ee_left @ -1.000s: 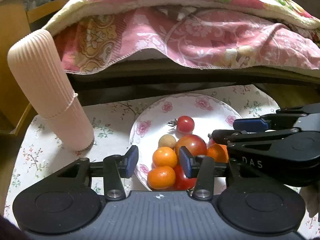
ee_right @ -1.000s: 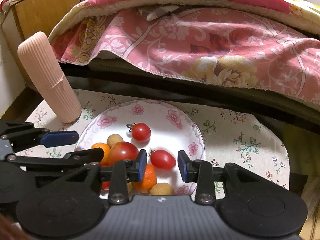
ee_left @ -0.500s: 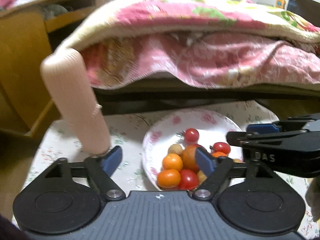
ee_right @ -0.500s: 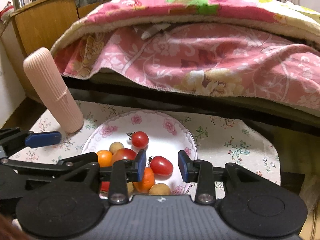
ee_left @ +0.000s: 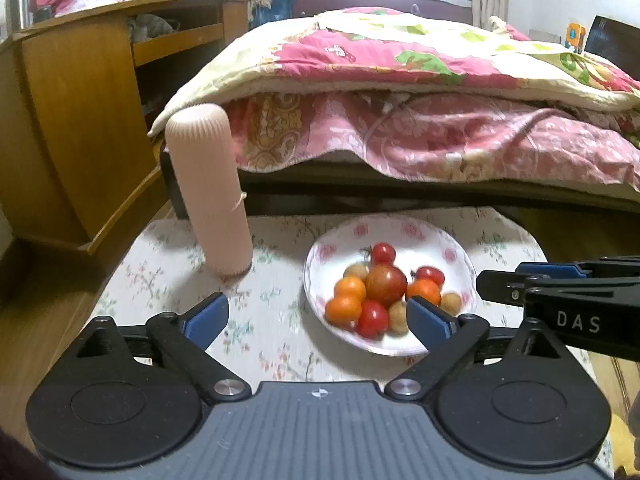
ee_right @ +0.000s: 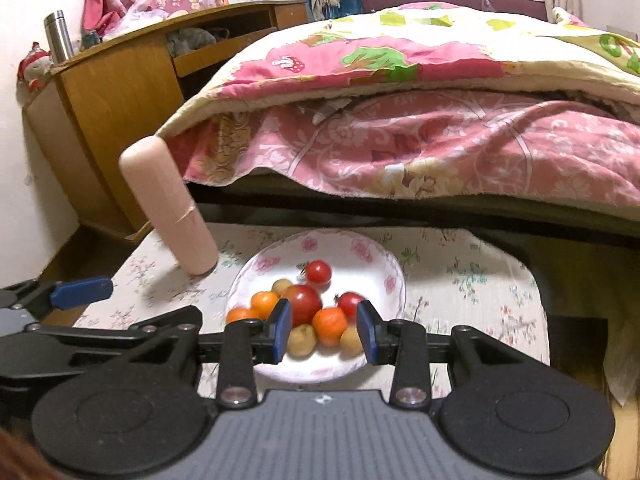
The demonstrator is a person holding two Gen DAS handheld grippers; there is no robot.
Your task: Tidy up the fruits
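Both of my tools hang above the floral-clothed surface (ee_left: 280,344) with nothing held, and the fruit is all in the white flowered plate (ee_left: 460,256), heaped toward its near side. My left gripper (ee_left: 318,316) has its fingers spread wide apart and empty, the right-hand pad sitting in front of the plate's near edge; my right gripper (ee_right: 322,330) has its fingers parted to a narrower gap, also empty, framing the pile from above. In the heap I can pick out a big red tomato (ee_right: 303,300) in the middle, a smaller cherry tomato (ee_right: 318,272) behind it standing a little apart, two oranges (ee_right: 264,302) on the left, another orange (ee_right: 329,321) up front, and pale brown round fruits (ee_right: 301,341) at the near rim. The ribbed pink cylinder (ee_left: 208,196) stands upright beside the plate, well clear of it, and the bed (ee_left: 420,92) with its pink quilt fills the background. My read: the fruit is gathered on the plate and I'm between picks, or close to finished. If another piece needs shifting, the move calls for lowering one pair of fingers straight over a single fruit, choosing one at the edge of the heap so the neighbours don't roll, and closing gently, since the tomatoes will bruise.
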